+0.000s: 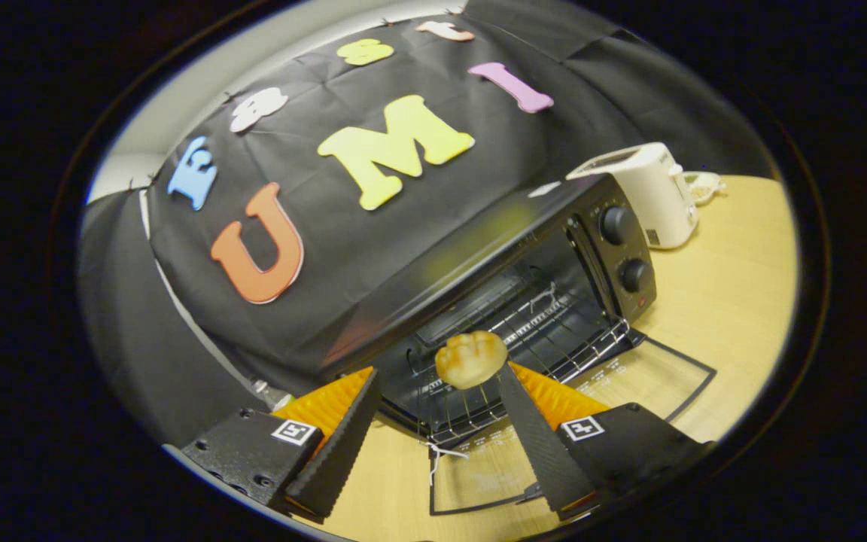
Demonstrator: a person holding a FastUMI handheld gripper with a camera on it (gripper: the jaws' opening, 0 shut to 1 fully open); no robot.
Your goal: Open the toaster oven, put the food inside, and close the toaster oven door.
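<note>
The black toaster oven stands open on the wooden table, its glass door folded down flat toward me. A small golden-brown bun rests at the front of the wire rack in the oven's mouth. My gripper is open, its two black fingers spread wide just in front of the rack. The bun lies against the tip of the right finger, and the left finger stands well apart from it. I cannot tell whether the bun's weight is on the rack or on the fingertip.
Two round knobs sit on the oven's right panel. A white pop-up toaster stands behind the oven on the right. A short white string hangs at the door's near corner. Black booth cloth rises behind and left of the oven.
</note>
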